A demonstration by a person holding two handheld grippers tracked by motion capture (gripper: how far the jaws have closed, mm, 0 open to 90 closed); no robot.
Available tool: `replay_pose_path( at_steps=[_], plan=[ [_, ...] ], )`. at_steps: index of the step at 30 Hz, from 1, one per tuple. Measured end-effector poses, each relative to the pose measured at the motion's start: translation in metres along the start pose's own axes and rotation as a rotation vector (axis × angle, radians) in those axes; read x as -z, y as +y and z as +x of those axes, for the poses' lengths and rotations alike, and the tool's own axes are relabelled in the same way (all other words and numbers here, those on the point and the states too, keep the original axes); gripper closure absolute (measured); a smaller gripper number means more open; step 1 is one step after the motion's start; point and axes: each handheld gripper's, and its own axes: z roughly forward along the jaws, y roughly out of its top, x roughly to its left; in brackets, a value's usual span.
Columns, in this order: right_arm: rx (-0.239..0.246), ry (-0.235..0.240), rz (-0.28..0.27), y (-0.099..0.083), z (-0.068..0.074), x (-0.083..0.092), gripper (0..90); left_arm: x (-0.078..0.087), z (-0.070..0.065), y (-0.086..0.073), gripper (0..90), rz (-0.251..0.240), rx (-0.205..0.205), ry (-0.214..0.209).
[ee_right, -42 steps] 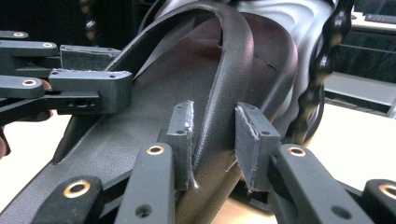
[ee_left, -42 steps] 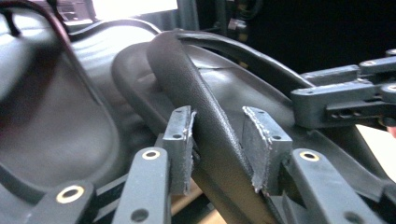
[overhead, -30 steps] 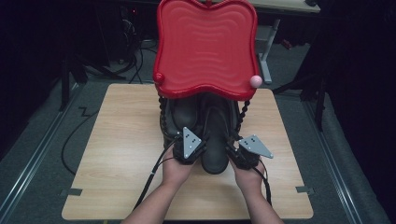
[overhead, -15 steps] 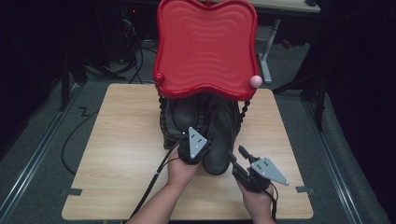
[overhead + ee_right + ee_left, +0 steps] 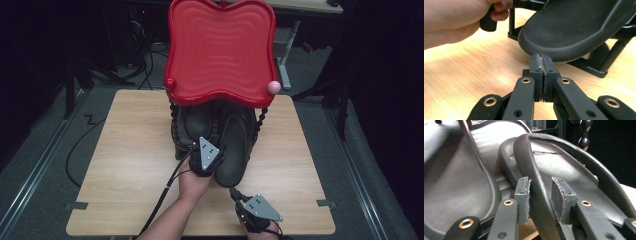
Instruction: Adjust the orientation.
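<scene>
Two dark leather boots stand side by side on the wooden table (image 5: 130, 165), under a red wavy tray (image 5: 220, 50). My left gripper (image 5: 209, 155) sits at the right boot (image 5: 235, 145). In the left gripper view that gripper (image 5: 540, 182) straddles the boot's padded rim (image 5: 529, 160), on which its jaws have been closing, and both pads press it. My right gripper (image 5: 233, 191) lies low near the table's front edge, pointing at the boot's toe. In the right gripper view this gripper (image 5: 541, 58) is shut on nothing, just short of the toe (image 5: 574, 27).
The red tray rests on black beaded posts (image 5: 260, 122) with a pink ball (image 5: 273, 87) at one corner. A black frame foot (image 5: 589, 66) lies on the table beside the toe. The hand on the left gripper (image 5: 454, 22) is close by. Dark floor and cables surround the table.
The right gripper has pulled away from the boot, toward the table's front right, and gone from open to shut. The left gripper has stayed at the boot.
</scene>
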Motion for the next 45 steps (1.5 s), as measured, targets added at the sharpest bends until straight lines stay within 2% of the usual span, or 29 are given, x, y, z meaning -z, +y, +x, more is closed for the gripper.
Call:
replay_pose_path(
  at_steps=[1,3,6,10,14,18,20,22,26,27,28,30,32,34,38,41,45],
  plan=[
    [-0.002,0.014,0.006,0.000,0.002,-0.001,88.6,0.000,0.001,0.000,67.5,0.005,-0.001,-0.001],
    [0.029,0.035,0.009,-0.001,0.008,-0.001,88.5,0.000,0.001,-0.001,67.9,0.003,-0.001,-0.002],
    [0.034,0.038,0.012,0.000,0.012,-0.005,87.9,0.000,0.000,-0.002,67.9,0.001,0.003,0.000],
    [0.011,0.011,0.006,0.002,0.004,-0.008,88.0,0.001,0.000,-0.001,67.4,-0.001,0.001,-0.004],
    [-0.013,-0.004,0.000,0.005,-0.006,-0.011,87.4,0.006,-0.002,-0.001,61.0,-0.014,0.002,-0.021],
    [-0.034,-0.016,-0.004,0.009,-0.017,-0.018,86.7,0.031,-0.001,-0.006,57.9,-0.045,-0.010,-0.046],
    [-0.040,-0.028,-0.007,0.011,-0.021,-0.021,86.7,0.051,0.003,-0.017,56.9,-0.056,-0.030,-0.046],
    [-0.053,-0.044,-0.017,0.013,-0.026,-0.026,86.8,0.067,0.009,-0.028,56.4,-0.049,-0.028,-0.035],
    [-0.066,-0.069,-0.044,0.023,-0.034,-0.036,86.4,0.101,0.026,-0.056,55.4,-0.016,0.021,-0.017],
    [-0.067,-0.074,-0.044,0.025,-0.036,-0.038,86.2,0.107,0.029,-0.061,55.0,-0.002,0.018,-0.013],
    [-0.068,-0.076,-0.047,0.027,-0.038,-0.042,86.1,0.115,0.033,-0.066,54.5,0.008,-0.003,0.003],
    [-0.082,-0.086,-0.060,0.028,-0.042,-0.046,85.6,0.124,0.042,-0.069,54.5,0.011,-0.029,0.029],
    [-0.092,-0.084,-0.056,0.027,-0.042,-0.046,84.3,0.132,0.051,-0.069,54.1,0.011,-0.026,0.046],
    [-0.081,-0.078,-0.054,0.024,-0.040,-0.043,83.9,0.137,0.058,-0.072,54.0,0.003,-0.004,0.058],
    [-0.076,-0.075,-0.058,0.020,-0.034,-0.034,83.4,0.137,0.061,-0.077,53.9,0.026,-0.010,0.069],
    [-0.082,-0.106,-0.088,0.024,-0.036,-0.031,83.3,0.135,0.058,-0.080,53.7,0.035,-0.015,0.059],
    [-0.103,-0.142,-0.086,0.030,-0.046,-0.040,84.0,0.133,0.052,-0.084,53.2,0.051,-0.037,0.042]
  ],
)
